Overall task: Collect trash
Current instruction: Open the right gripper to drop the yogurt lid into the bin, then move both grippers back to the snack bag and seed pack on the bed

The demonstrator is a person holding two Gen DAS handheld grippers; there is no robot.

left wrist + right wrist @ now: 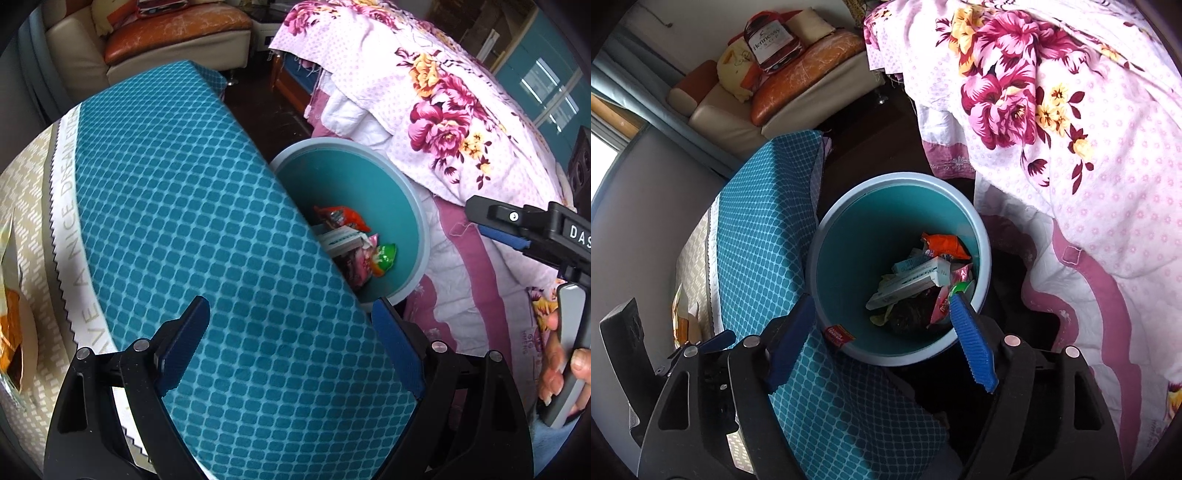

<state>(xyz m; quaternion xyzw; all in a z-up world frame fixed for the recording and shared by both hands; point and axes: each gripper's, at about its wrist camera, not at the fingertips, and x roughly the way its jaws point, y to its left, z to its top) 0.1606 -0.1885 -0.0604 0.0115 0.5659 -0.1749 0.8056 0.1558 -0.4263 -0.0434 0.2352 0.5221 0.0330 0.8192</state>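
Observation:
A teal bin [905, 179] stands on the dark floor between a cloth-covered table and a bed. It holds an orange wrapper [945, 245], a white carton [912, 284] and pink and green packets. A small red packet [837, 335] sits at the bin's near rim, by the cloth's edge. My right gripper [882, 299] hangs open over the bin with nothing between its fingers. My left gripper [291, 306] is open above the blue checked tablecloth [177, 206], also holding nothing. The bin [317, 144] is partly hidden behind the table edge in the left wrist view.
A gold and orange wrapper [11, 332] lies on the table's beige surface at the far left. A flowered quilt [443, 110] covers the bed to the right of the bin. A sofa [798, 92] with cushions stands at the back. A person's hand [554, 358] holds the right gripper's handle.

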